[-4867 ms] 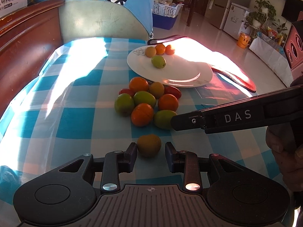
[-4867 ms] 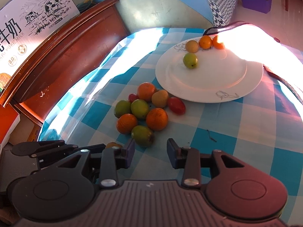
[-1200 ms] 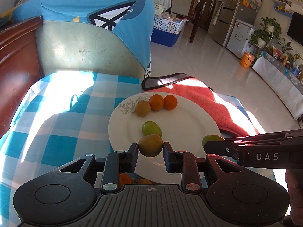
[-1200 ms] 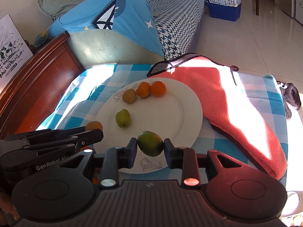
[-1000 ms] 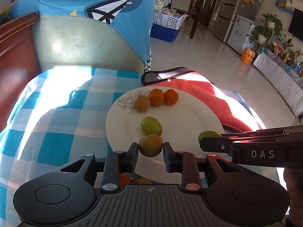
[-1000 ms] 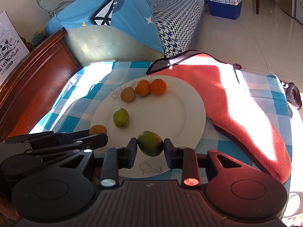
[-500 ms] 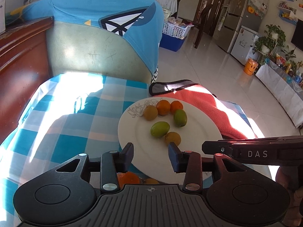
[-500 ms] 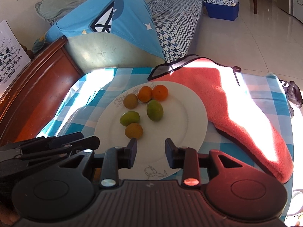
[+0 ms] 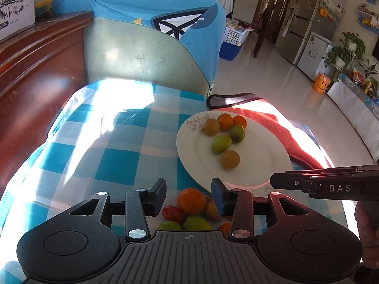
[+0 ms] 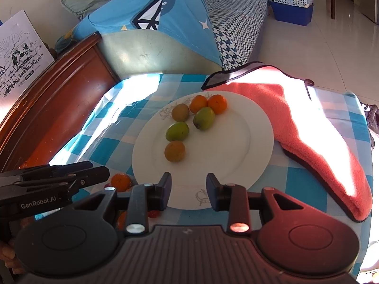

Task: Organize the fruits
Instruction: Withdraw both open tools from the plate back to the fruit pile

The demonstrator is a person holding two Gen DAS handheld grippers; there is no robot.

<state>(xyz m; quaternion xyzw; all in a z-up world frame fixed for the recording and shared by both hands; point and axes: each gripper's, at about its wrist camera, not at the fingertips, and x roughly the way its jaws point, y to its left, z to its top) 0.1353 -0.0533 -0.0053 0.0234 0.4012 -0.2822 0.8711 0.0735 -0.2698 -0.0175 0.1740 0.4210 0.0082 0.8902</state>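
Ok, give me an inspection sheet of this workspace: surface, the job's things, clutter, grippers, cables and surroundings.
Surface: blue checked tablecloth, partly in strong sunlight.
Job's things: white plate holds six fruits: two oranges, two green, two brownish. Loose fruit pile lies on the cloth just short of the plate, with an orange on its far side.
Clutter: coral towel beside the plate, one edge tucked under its rim.
Grippers: left gripper open, jaws empty above the pile; right gripper open, jaws empty over the plate's near rim.
Cables: nothing seen.
Surroundings: chair with blue cover, wooden furniture, tiled floor.
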